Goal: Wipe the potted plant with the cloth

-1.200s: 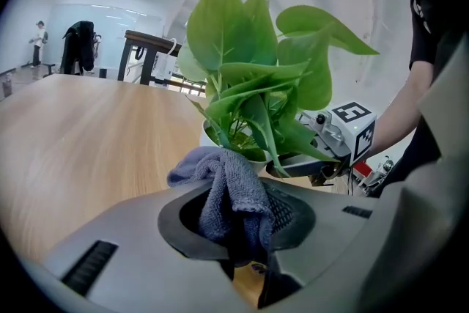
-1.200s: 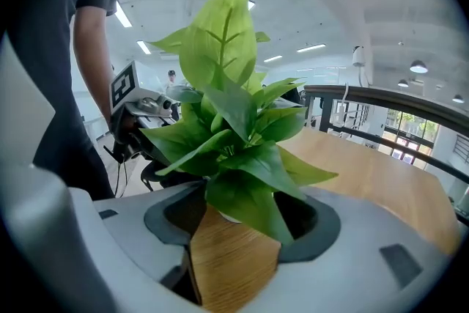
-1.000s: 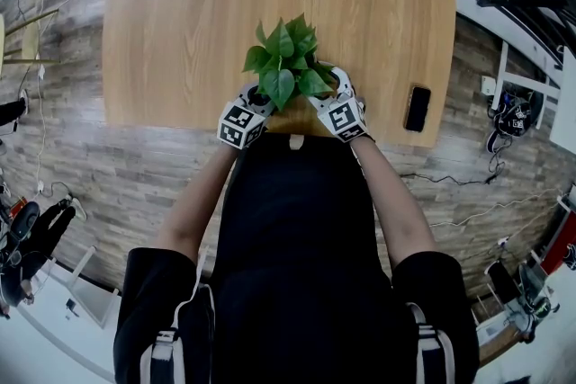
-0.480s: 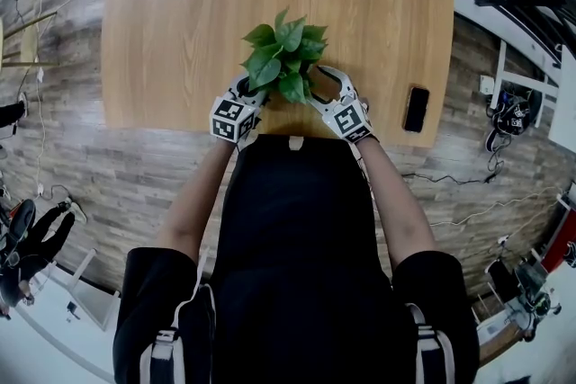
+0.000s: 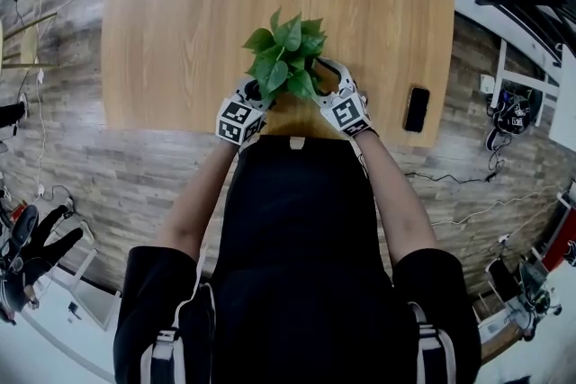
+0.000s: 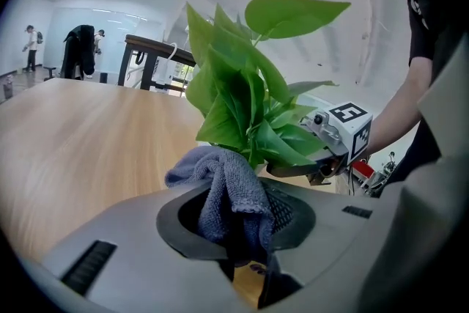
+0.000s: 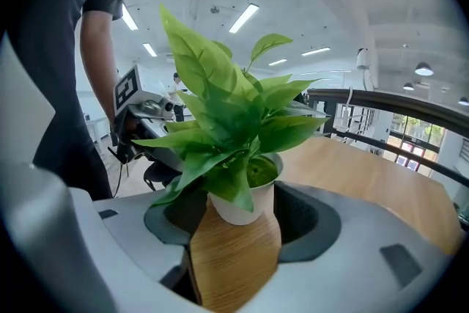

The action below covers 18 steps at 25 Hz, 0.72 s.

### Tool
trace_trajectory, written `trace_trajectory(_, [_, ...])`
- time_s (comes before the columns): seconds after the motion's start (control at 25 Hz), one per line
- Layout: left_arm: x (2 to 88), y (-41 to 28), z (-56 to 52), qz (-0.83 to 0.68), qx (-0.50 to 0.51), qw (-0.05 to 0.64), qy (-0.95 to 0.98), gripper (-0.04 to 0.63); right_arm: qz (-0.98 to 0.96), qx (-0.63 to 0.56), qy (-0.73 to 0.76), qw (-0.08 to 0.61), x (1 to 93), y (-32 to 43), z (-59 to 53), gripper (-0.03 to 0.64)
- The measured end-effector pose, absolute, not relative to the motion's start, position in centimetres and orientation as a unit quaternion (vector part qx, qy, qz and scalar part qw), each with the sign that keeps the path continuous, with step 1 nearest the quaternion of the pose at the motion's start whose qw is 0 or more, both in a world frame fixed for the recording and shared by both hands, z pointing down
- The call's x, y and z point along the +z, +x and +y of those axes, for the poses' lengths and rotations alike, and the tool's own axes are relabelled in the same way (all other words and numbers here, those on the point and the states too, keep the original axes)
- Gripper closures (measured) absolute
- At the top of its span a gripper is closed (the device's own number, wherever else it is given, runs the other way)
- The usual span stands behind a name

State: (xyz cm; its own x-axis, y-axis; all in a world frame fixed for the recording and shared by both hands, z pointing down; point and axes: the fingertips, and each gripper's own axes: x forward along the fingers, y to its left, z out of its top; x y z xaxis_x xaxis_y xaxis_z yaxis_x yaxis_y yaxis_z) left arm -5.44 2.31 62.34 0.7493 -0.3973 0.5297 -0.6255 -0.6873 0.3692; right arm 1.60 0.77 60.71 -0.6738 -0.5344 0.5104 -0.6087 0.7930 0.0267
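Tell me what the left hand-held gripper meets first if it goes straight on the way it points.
Leaves of the potted plant, just ahead of the cloth clamped in the left hand-held gripper; depth is unclear.

Found the left claw [image 6: 245, 249] clamped on a bunched grey-blue cloth [image 6: 223, 190], folds rising out of the jaws just in front of the lower leaves of the potted plant [image 6: 238, 95]. Noted broad green leaves standing over a light wooden table [image 6: 80, 143], with the pot hidden behind the cloth. Recorded the right claw [image 6: 300, 169] just beside the plant on the right, marker cube facing the camera, a person's bare forearm [image 6: 410, 95] behind.
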Motion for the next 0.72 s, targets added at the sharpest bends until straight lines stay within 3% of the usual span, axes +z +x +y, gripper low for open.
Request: trace_trajectory(0.72, [62.5, -6.0, 2.7, -0.293, 0.201, 0.291, 0.888, 0.480, -0.912, 0.065, 0.300, 0.273, 60.5, 0.3, 4.1, 0.345])
